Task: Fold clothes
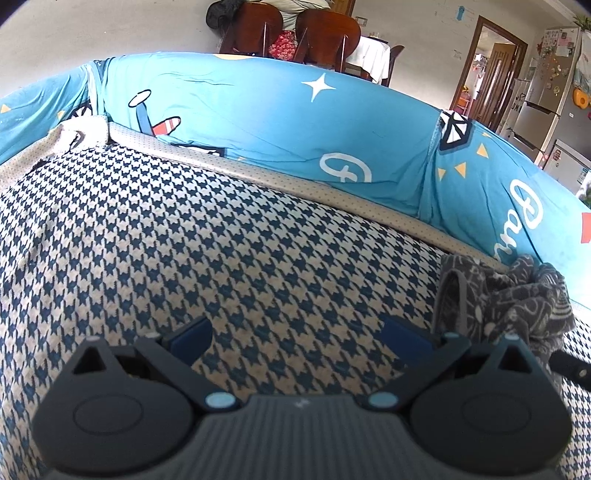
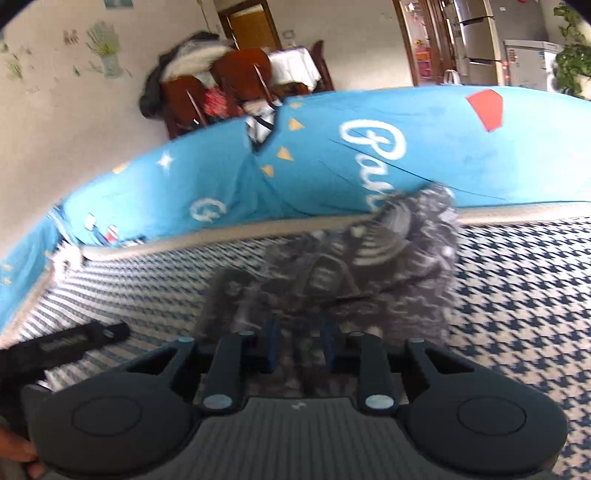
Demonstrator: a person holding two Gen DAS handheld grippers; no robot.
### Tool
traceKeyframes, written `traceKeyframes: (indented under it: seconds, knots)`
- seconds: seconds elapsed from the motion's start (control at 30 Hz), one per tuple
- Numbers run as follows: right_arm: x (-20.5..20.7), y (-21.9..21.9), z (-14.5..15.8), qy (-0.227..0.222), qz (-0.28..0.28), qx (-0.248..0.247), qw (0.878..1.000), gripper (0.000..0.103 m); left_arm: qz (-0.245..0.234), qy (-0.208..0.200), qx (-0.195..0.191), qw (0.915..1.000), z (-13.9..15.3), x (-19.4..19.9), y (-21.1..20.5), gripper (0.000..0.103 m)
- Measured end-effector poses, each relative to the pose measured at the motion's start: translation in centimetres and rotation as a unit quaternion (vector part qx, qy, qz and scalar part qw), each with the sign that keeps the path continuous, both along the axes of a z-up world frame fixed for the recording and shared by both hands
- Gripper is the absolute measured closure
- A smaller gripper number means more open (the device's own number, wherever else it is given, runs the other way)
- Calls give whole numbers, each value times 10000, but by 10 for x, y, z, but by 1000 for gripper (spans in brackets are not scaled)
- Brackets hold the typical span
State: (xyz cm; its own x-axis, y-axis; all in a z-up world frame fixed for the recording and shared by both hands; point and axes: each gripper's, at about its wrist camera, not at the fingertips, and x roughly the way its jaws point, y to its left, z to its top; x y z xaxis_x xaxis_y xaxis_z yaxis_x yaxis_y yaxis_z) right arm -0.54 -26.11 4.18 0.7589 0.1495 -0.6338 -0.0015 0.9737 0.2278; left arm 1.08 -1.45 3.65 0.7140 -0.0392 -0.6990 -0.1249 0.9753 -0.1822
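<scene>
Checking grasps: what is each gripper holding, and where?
Right gripper pinches the grey patterned garment at its near bunched edge. Left gripper is open, empty.

A houndstooth seat cover (image 1: pixel 221 236) is spread below a blue cartoon-print backrest cover (image 1: pixel 280 125). At twelve o'clock, two wooden chairs (image 1: pixel 295 33) are seen; at two o'clock, what may be a fridge (image 1: pixel 546 85) is seen.

right gripper (image 2: pixel 295 349): blue pads clamped on grey patterned garment (image 2: pixel 373 258) | garment bunched just ahead of tongs | houndstooth cover (image 2: pixel 517 295) beneath | blue backrest (image 2: pixel 332 166) beyond
</scene>
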Motion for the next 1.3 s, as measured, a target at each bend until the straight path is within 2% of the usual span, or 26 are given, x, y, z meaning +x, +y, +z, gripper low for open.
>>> traceKeyframes:
  seconds: [0.07,0.23,0.3,0.4,0.53,0.73,0.83,1.07,1.23,1.3]
  knots:
    - [3,-1,-7,159,-24,-179,9997,78,-36,8,-5,10000,-1,0,-3,0]
    - [5,4,-22,426,93,-61,9990,78,-84,15,-51,10000,-2,1,-7,0]
    - [5,9,-23,381,244,106,9989,80,-77,5,-58,10000,-1,1,-8,0]
    - [5,23,-27,274,546,93,9981,83,-76,-11,-57,10000,-1,2,-10,0]
    - [8,36,-36,234,594,212,9977,90,-132,-3,-90,9999,-2,2,-15,0]
    - [10,42,-39,233,663,161,9974,90,-203,38,-155,9997,-3,5,-23,0]
    - [9,31,-32,288,553,392,9973,90,-147,98,-184,9997,-5,6,-24,0]
    - [15,-3,-12,-38,-56,832,9965,89,-38,145,-206,9997,-6,5,-20,0]
    - [33,-11,-18,58,-413,693,9967,89,-76,169,-230,9996,-6,4,-21,0]
    - [40,-10,-22,118,-350,651,9972,89,-68,165,-227,9996,-6,4,-20,0]
